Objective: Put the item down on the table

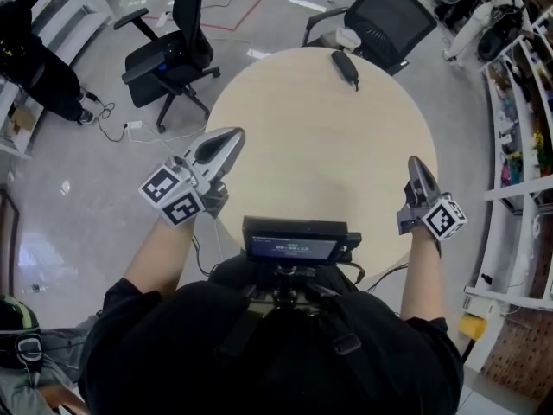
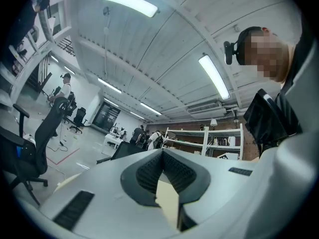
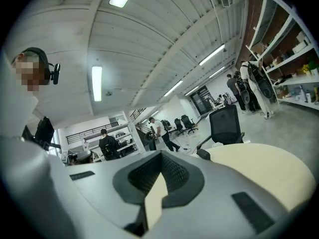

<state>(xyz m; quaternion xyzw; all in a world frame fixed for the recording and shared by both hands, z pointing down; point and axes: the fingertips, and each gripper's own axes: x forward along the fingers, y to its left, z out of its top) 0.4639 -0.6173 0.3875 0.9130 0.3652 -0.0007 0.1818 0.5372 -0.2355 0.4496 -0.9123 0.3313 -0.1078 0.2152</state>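
Observation:
A small black item (image 1: 346, 67) with a short cord lies on the round beige table (image 1: 320, 154) near its far edge; it also shows in the right gripper view as the dark item (image 3: 203, 154) at the table's (image 3: 264, 171) rim. My left gripper (image 1: 235, 135) hovers over the table's near-left edge, tips meeting, nothing between them (image 2: 162, 151). My right gripper (image 1: 416, 161) is over the near-right edge, likewise shut and empty (image 3: 160, 153). Both point away from me and tilt upward, far short of the item.
A black office chair (image 1: 168, 54) stands left of the table and a mesh-backed chair (image 1: 389, 15) behind it. White shelving (image 1: 518, 145) lines the right side. Cables lie on the floor at the left. A screen unit (image 1: 294, 240) hangs at my chest.

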